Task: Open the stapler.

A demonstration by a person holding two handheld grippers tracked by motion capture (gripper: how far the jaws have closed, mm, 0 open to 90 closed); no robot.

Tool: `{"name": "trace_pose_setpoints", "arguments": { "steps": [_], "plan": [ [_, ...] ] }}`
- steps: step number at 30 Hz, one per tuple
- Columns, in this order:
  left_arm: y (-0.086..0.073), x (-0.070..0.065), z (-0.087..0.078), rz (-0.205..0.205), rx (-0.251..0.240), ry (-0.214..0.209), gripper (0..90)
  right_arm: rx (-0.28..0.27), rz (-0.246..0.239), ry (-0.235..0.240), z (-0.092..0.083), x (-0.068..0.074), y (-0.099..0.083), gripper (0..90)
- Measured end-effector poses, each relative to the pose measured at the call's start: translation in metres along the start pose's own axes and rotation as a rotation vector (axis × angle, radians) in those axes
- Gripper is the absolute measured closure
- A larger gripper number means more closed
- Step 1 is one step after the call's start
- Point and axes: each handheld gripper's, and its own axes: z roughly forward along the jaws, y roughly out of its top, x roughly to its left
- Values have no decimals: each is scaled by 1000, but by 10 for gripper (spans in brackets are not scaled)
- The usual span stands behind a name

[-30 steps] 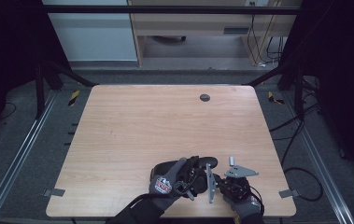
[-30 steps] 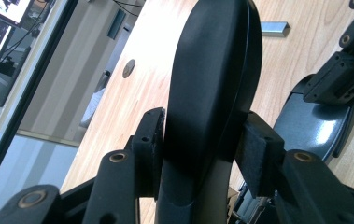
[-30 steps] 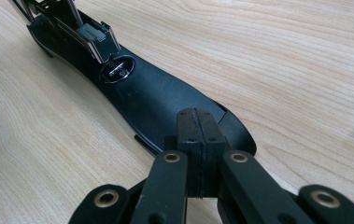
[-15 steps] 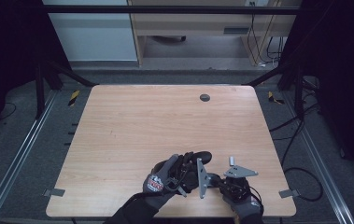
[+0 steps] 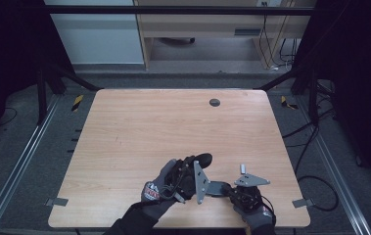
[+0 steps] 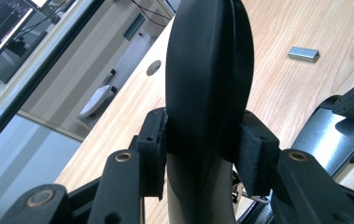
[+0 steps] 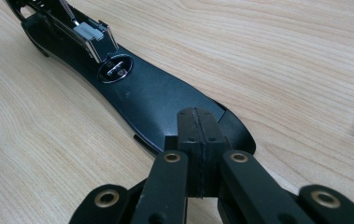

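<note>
A black stapler lies swung open near the table's front edge. My left gripper (image 5: 193,169) is shut on its rounded top arm (image 6: 207,70), which stands raised between the pads (image 6: 254,154); the jaws have just been closing tighter on it. The flat base (image 7: 156,98) with its round anvil lies on the wood, and the metal magazine (image 7: 81,30) rises at its far end. My right gripper (image 7: 197,140) is shut with the pads together and nothing between them, its tips resting at the near end of the base (image 5: 215,187).
A small silver block (image 5: 243,168) lies on the wooden table (image 5: 149,127) just beyond the right gripper (image 5: 228,189). A dark round grommet (image 5: 214,102) sits near the far edge. Metal rails and cables run along both sides.
My left hand has lifted and shifted left with the stapler's top arm, swinging it up from the base. The right gripper has stayed put.
</note>
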Motion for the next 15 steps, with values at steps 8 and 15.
{"name": "trace_pose_setpoints", "arguments": {
  "steps": [8, 15],
  "plan": [
    [-6, 10, -8, -51, -12, 4, 589, -2, -2, -3, 0, 0, 0, 900],
    [-11, 15, -12, -91, -33, 17, 591, -3, -2, -4, 0, 0, 0, 900]
  ]
}}
